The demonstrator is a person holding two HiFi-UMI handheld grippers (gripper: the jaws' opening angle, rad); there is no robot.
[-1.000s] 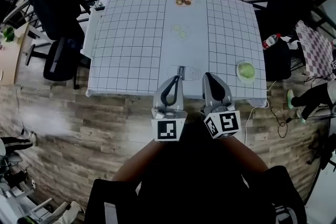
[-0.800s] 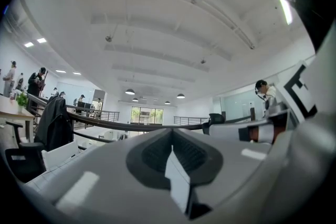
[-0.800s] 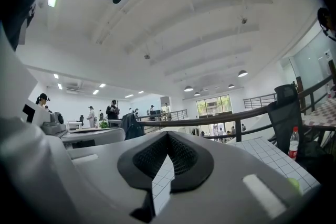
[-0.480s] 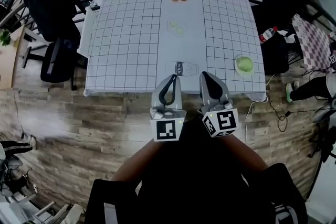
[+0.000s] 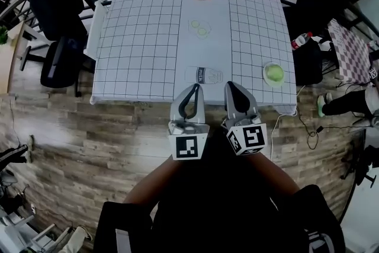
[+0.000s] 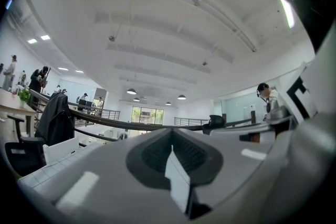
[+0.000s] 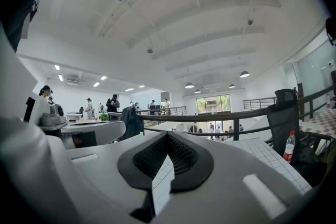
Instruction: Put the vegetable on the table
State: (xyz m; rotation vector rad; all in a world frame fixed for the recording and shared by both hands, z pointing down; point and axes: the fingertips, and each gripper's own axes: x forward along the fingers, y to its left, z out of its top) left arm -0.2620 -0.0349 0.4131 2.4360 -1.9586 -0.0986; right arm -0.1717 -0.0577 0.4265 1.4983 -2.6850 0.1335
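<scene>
Tongs pressed together and empty — left tongs (image 5: 194, 87), right tongs (image 5: 230, 85) — at near edge of white gridded counter (image 5: 142, 38); round green vegetable (image 5: 274, 74) well apart.

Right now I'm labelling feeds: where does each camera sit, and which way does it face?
Head view: on the person's head, looking steeply down at the gridded table; forearms, left gripper and right gripper show.
Left gripper view: on the left gripper, looking along its shut jaws, up toward the ceiling.
Right gripper view: on the right gripper, same upward tilt, shut jaws.
Shared: the bottle shows in right gripper and head views.
</scene>
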